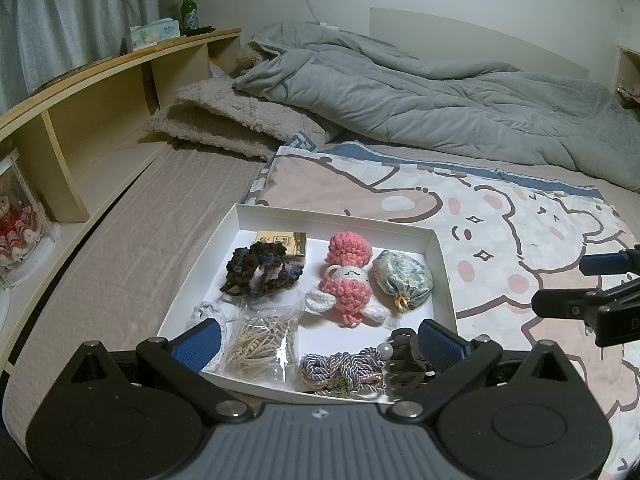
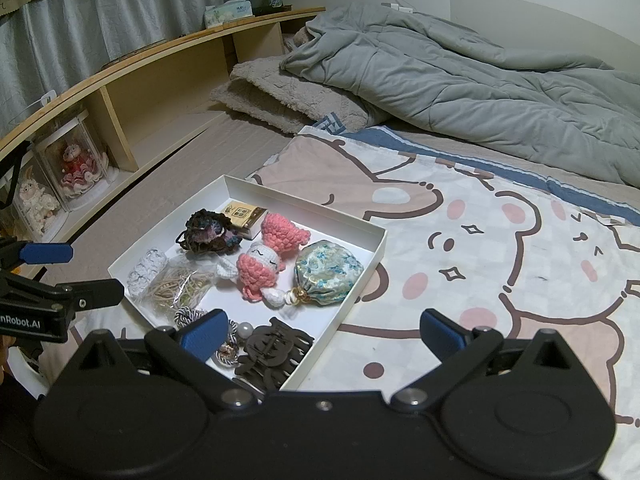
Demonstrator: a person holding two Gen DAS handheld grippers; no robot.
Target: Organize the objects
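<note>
White tray (image 1: 443,276) resting on the cartoon-bear sheet (image 1: 500,240) spread over the bed, holding every small item. Along its far wall: small yellow box (image 1: 286,242), with dark crochet scrunchie (image 1: 260,270) just in front and touching it. At centre: pink crochet doll (image 1: 344,280) lying flat, floral drawstring pouch (image 1: 402,280) just beside it toward the right wall. Nearer the front: white crochet piece (image 1: 206,312) at the left, clear bag of rubber bands (image 1: 262,344) next to it, twisted cord bundle (image 1: 342,374) and dark claw hair clip (image 1: 404,364) at the near right corner.

Left gripper (image 1: 318,344) hovering over the tray's near edge, blue-padded fingers (image 1: 440,346) spread wide, holding nothing. Right gripper (image 2: 320,334) likewise released and empty, one finger above the clip's end of the tray, the other above bare sheet.

Beyond the tray: folded beige blanket (image 1: 224,120), crumpled grey duvet (image 1: 420,96). Wooden shelf (image 1: 100,92) alongside the bed, with green bottle (image 1: 189,12) and tissue box (image 1: 154,34) on top.
</note>
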